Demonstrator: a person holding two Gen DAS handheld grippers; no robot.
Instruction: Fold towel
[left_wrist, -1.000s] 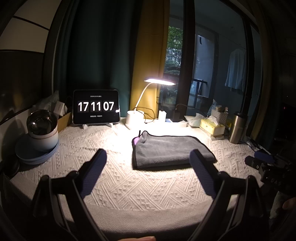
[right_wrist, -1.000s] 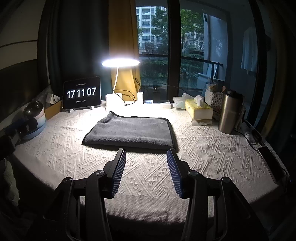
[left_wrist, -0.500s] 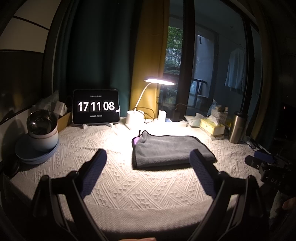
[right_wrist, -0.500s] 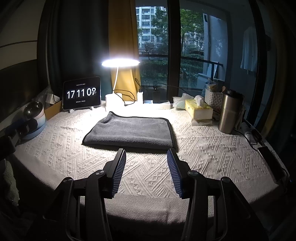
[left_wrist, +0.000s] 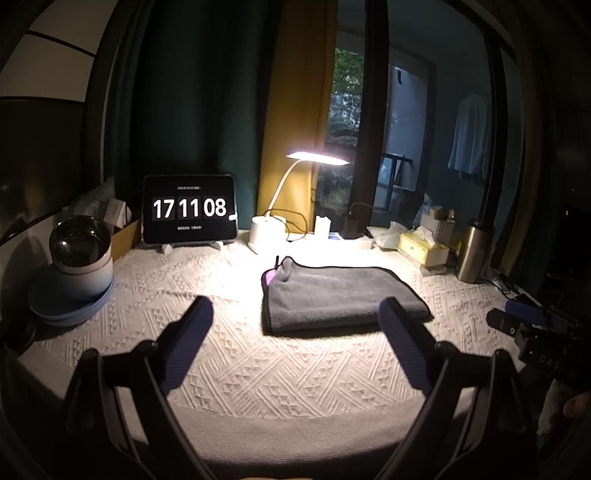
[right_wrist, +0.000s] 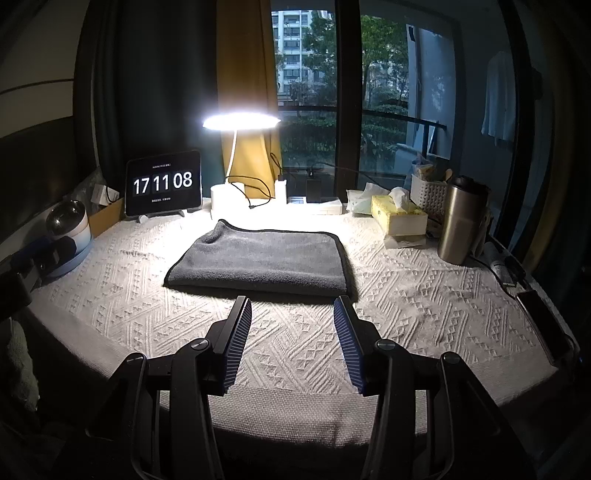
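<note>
A grey towel (left_wrist: 338, 295) lies folded flat on the white textured tablecloth (left_wrist: 236, 354), under the desk lamp; it also shows in the right wrist view (right_wrist: 264, 260). A bit of purple shows at its far left corner. My left gripper (left_wrist: 295, 314) is open and empty, held near the table's front edge, short of the towel. My right gripper (right_wrist: 292, 306) is open and empty, just in front of the towel's near edge. The right gripper also shows at the right edge of the left wrist view (left_wrist: 517, 319).
A tablet clock (right_wrist: 163, 187) and a lit desk lamp (right_wrist: 240, 122) stand at the back. A bowl on blue plates (left_wrist: 79, 269) sits at the left. A tissue box (right_wrist: 398, 219), a steel tumbler (right_wrist: 461, 218) and a phone (right_wrist: 543, 317) are at the right.
Neither gripper nor the towel has moved. Only the clock reading has changed.
</note>
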